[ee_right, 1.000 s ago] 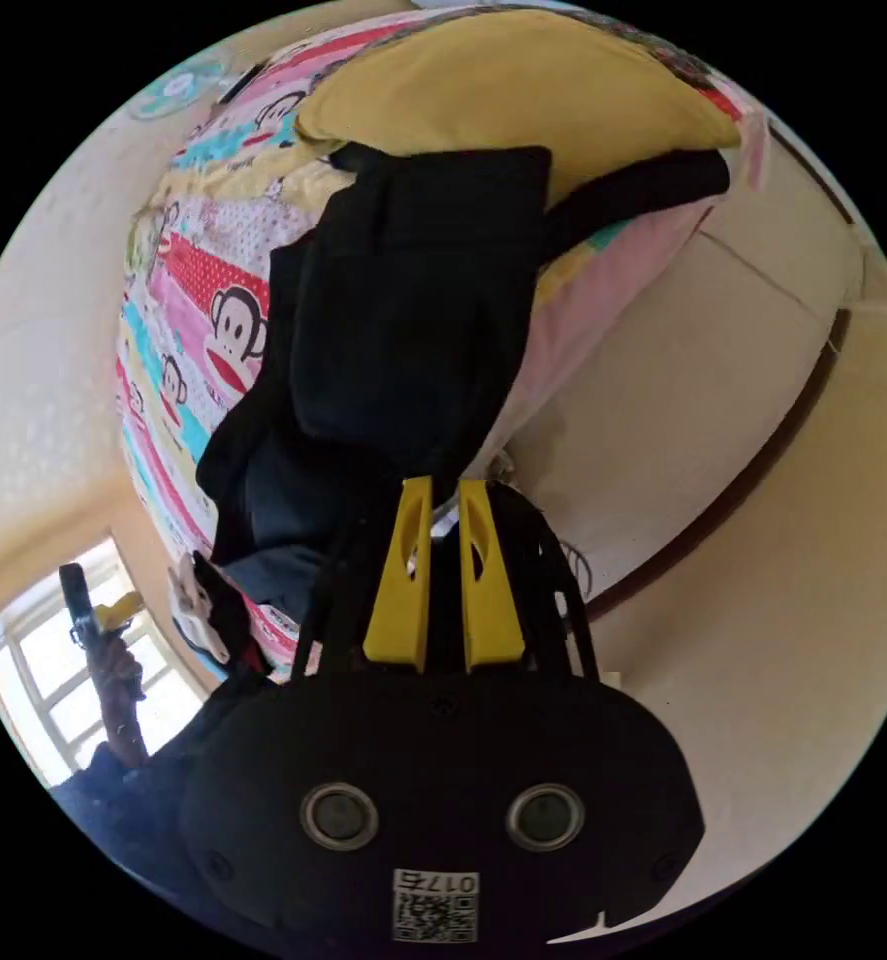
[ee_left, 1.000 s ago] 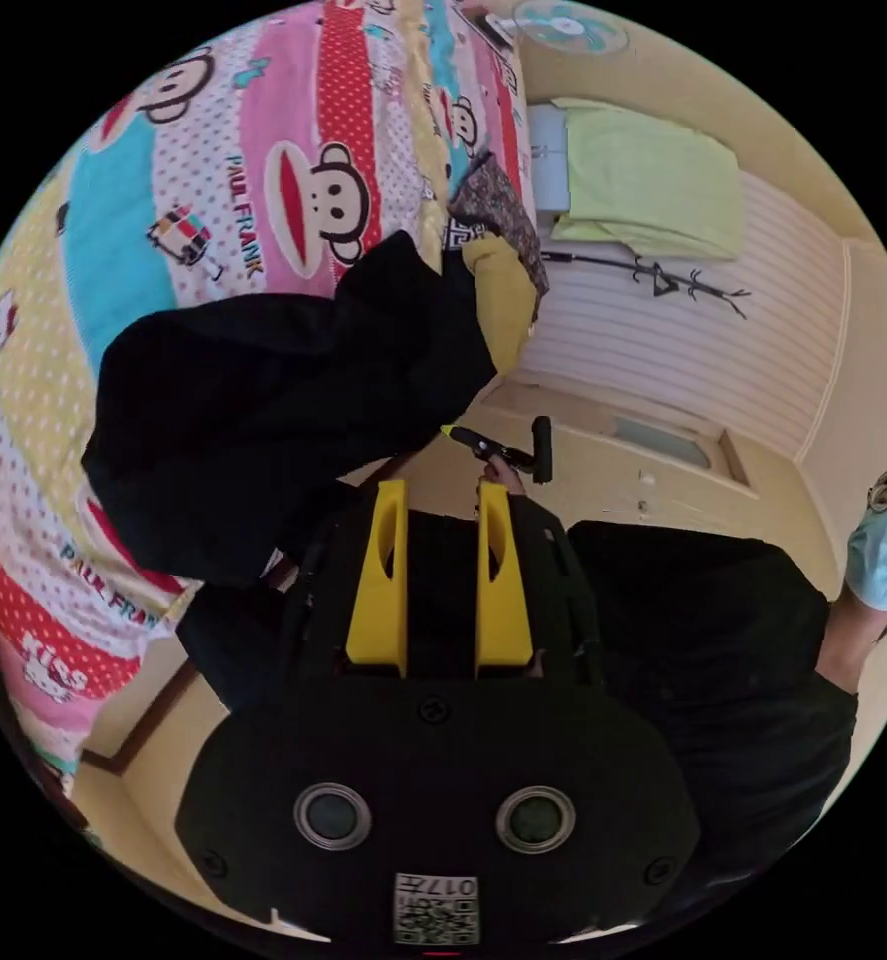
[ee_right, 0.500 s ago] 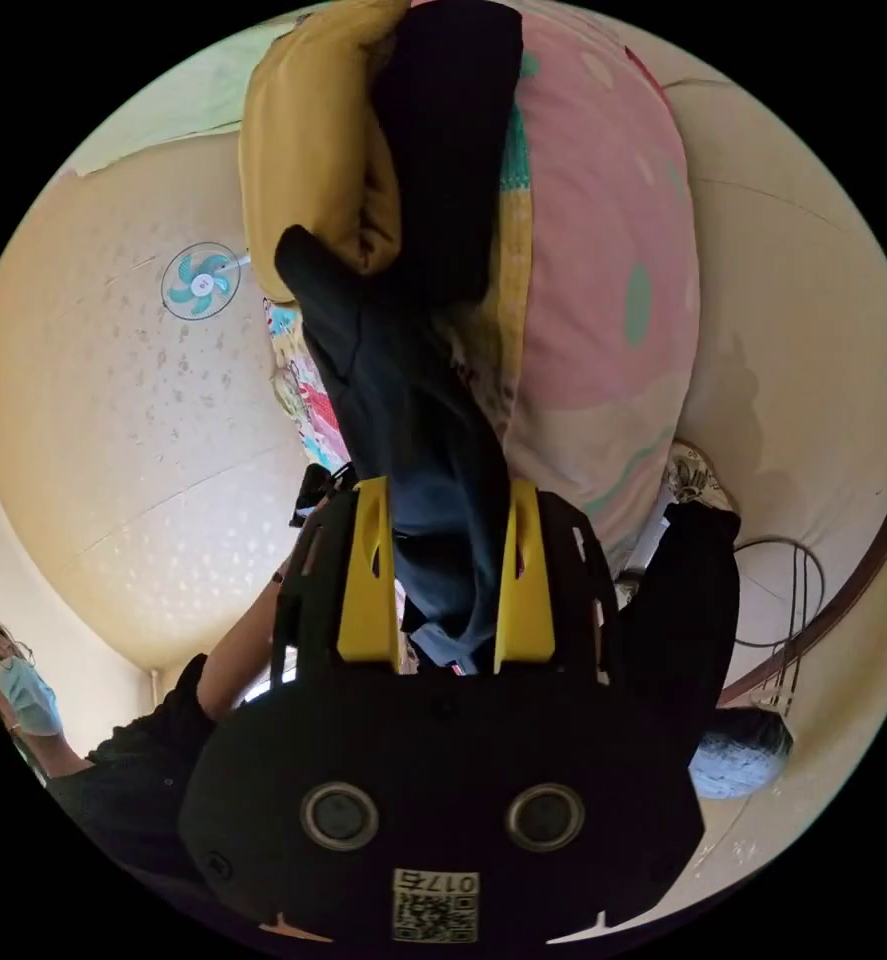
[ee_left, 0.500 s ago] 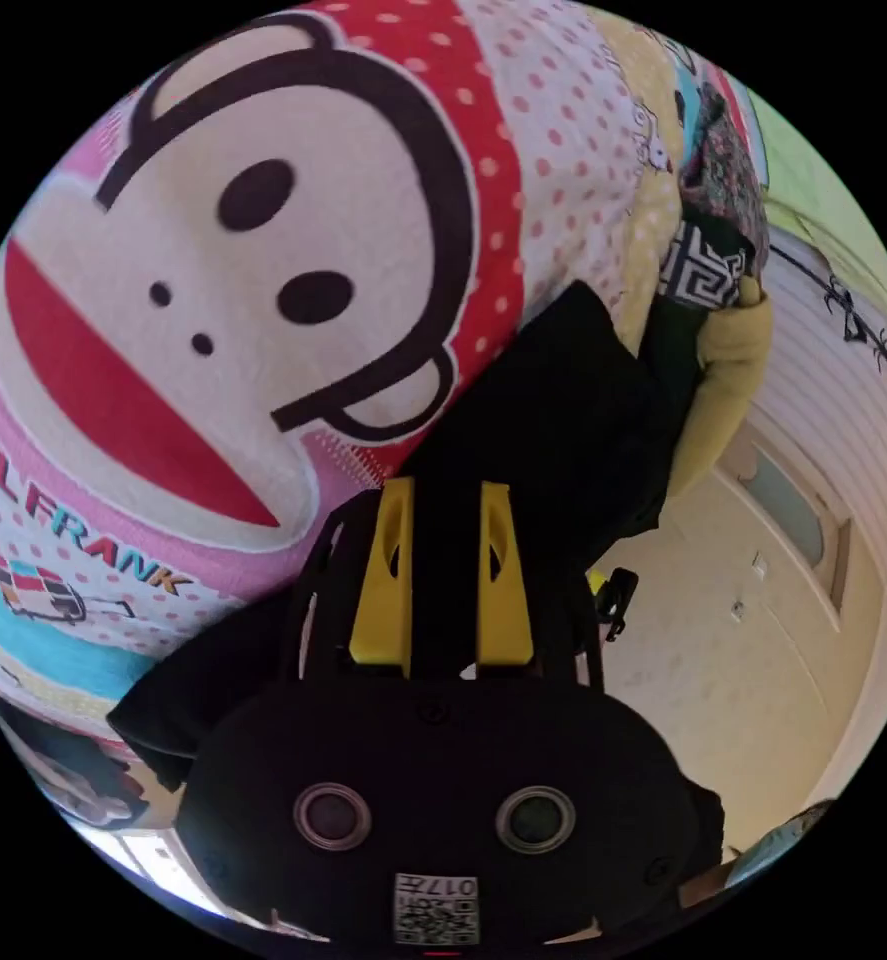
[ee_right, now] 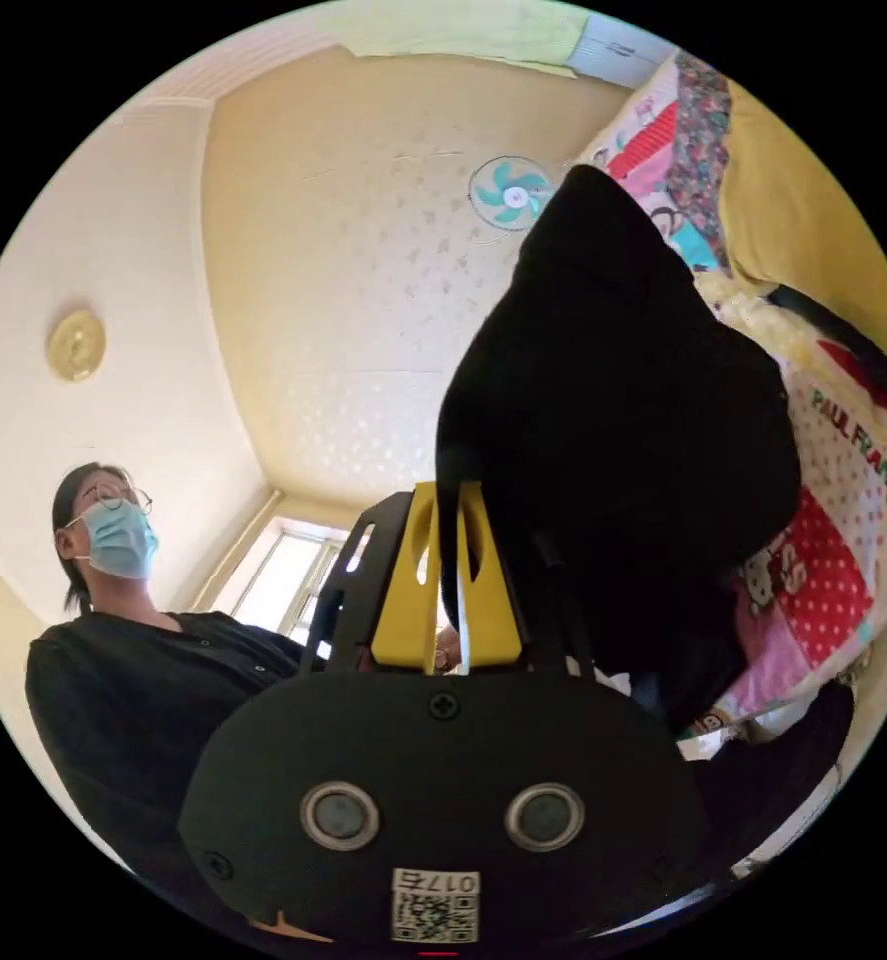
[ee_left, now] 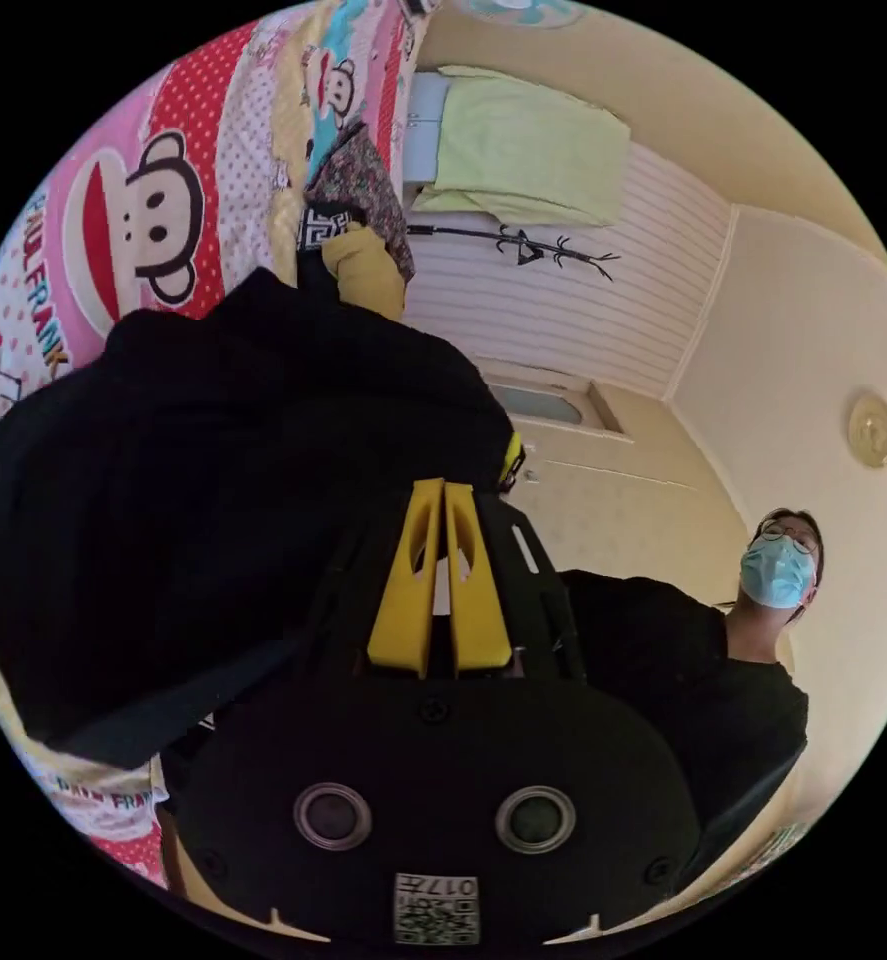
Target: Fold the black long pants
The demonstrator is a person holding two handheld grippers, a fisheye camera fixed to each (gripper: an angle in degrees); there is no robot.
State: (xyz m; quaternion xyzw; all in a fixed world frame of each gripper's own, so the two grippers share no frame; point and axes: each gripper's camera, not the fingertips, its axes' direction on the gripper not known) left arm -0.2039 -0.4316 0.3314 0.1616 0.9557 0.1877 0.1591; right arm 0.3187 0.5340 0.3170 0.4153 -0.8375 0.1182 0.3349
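The black pants [ee_left: 213, 480] hang bunched over the edge of the bed [ee_left: 113, 230], with no clear long axis. The left tongs [ee_left: 444, 492] are pressed together on a fold; the right tongs [ee_right: 446, 492] clamp a thin edge. Half a second ago the right tongs were spread wide.

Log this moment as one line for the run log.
left gripper: shut on pants | right gripper: shut on pants | pants: bunched, lifted over bed | fold: not finished
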